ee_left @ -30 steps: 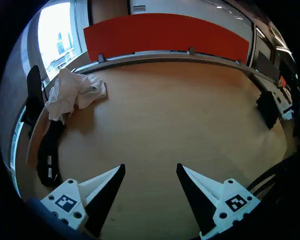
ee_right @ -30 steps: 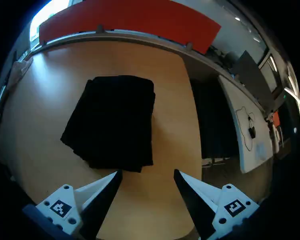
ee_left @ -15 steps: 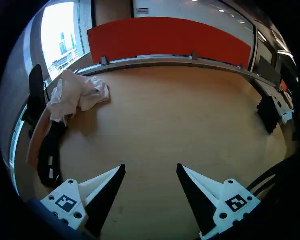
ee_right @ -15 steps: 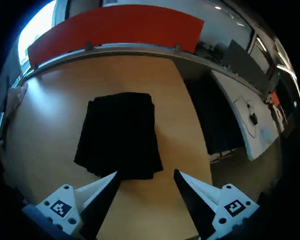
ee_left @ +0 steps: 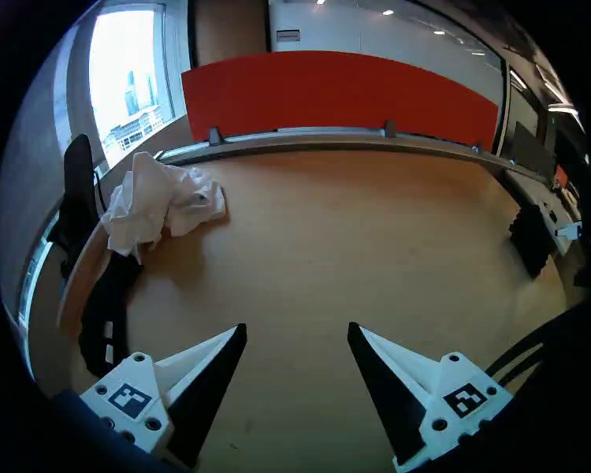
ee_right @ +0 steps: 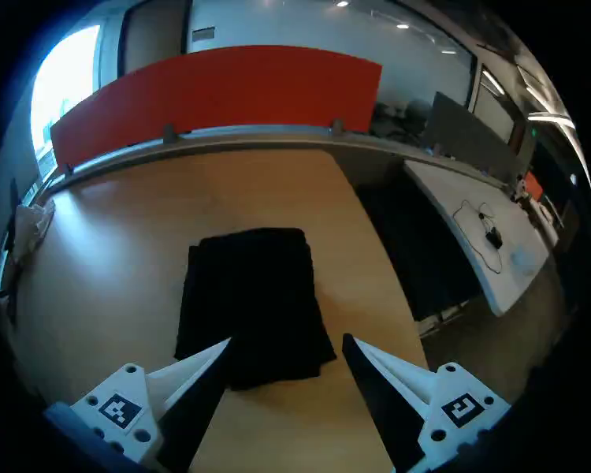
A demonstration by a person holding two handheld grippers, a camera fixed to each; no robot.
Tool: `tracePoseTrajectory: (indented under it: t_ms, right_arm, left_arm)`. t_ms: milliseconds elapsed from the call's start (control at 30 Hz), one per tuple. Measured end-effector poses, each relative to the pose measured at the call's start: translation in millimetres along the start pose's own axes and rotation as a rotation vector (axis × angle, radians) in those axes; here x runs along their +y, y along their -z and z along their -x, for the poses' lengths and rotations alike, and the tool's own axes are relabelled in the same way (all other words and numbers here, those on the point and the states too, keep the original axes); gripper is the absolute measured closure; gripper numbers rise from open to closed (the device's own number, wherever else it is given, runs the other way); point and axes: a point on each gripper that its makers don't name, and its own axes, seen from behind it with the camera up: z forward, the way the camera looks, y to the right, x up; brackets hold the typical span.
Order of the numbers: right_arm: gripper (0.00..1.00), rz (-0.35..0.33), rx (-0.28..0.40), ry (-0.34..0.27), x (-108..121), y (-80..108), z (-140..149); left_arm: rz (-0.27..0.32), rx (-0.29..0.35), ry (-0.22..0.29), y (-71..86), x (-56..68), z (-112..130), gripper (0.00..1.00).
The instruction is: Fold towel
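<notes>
In the left gripper view, the left gripper (ee_left: pixel 295 325) sits at 6 o'clock over a wooden table (ee_left: pixel 351 244). Its two fingers stand wide apart, with bare tabletop showing in the gap and nothing held between them. At about 10 o'clock a crumpled white cloth (ee_left: pixel 165 201) lies heaped near the table's far left corner, well apart from the fingers. A black chair (ee_left: pixel 79 197) stands just beyond that corner, at 9 o'clock. A red divider panel (ee_left: pixel 335 91) runs along the far edge of the table at 12 o'clock, and a bright window (ee_left: pixel 130 98) sits at 11 o'clock. At 3 o'clock, by the table's right edge, there is a dark shape (ee_left: pixel 529 236) too small for me to tell what it is.

In the right gripper view, the right gripper (ee_right: pixel 286 339) is likewise spread wide and grips nothing. The black towel (ee_right: pixel 252 299) lies flat on the table, folded into a neat rectangle, at the middle of the picture and just ahead of the fingers. Its near edge reaches down into the gap between the fingertips, and the left fingertip overlaps its near left corner. I cannot tell whether that tip touches the fabric. The white cloth shows again far off at 9 o'clock. The red divider panel spans 11 to 12 o'clock. A white desk (ee_right: pixel 469 236) with a cable on it stands at 3 o'clock, across a dark gap from the wooden table.
</notes>
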Motion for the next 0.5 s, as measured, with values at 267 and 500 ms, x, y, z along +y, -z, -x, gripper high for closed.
tracePoseTrajectory:
  t_ms: [267,500]
  right_arm:
    - [0.01,0.022,0.167,-0.035,-10,15.0,-38]
    - [0.0,0.03,0.345,-0.07,-15,33.3,-76]
  left_arm:
    - [-0.002,0.054,0.017,2.7,-1.1,-27,0.05]
    - [-0.018,0.106,0.012,6.5,-5.5,-48,0.05]
